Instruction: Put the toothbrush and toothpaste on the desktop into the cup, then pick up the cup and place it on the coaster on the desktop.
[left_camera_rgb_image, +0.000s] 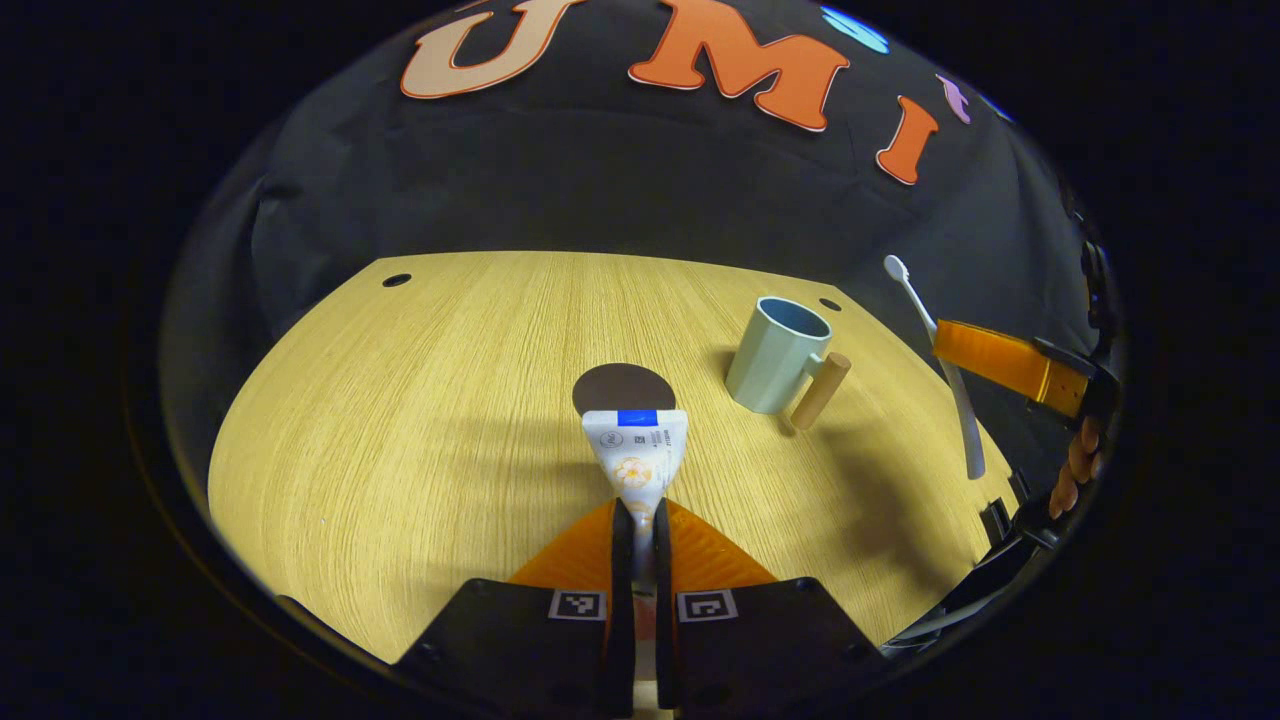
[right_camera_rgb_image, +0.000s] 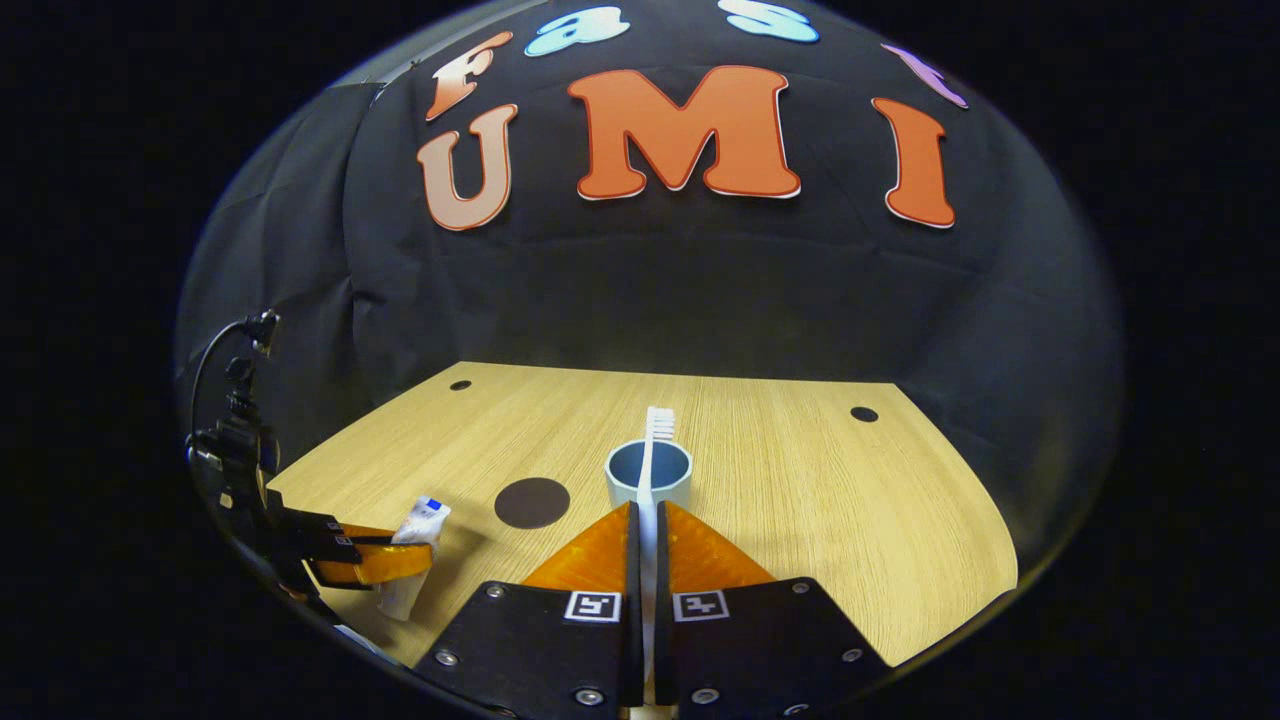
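In the left gripper view my left gripper (left_camera_rgb_image: 641, 510) is shut on a white toothpaste tube (left_camera_rgb_image: 634, 452), which sticks up from its fingers above the table. Just beyond the tube lies the dark round coaster (left_camera_rgb_image: 622, 387). A pale blue-green cup (left_camera_rgb_image: 776, 356) with a wooden handle stands to the right of it. Farther right, the other gripper (left_camera_rgb_image: 1010, 362) holds a white toothbrush (left_camera_rgb_image: 945, 370) in the air. In the right gripper view my right gripper (right_camera_rgb_image: 647, 512) is shut on the toothbrush (right_camera_rgb_image: 652, 455), whose head points over the cup (right_camera_rgb_image: 649, 474). The coaster (right_camera_rgb_image: 532, 502) lies left of the cup.
The wooden table (left_camera_rgb_image: 420, 420) has small dark holes near its far corners (left_camera_rgb_image: 396, 280). In the right gripper view the left gripper (right_camera_rgb_image: 375, 560) with the toothpaste tube (right_camera_rgb_image: 415, 545) hangs at the table's left edge, cables behind it. A hand (left_camera_rgb_image: 1078, 465) shows at the far right.
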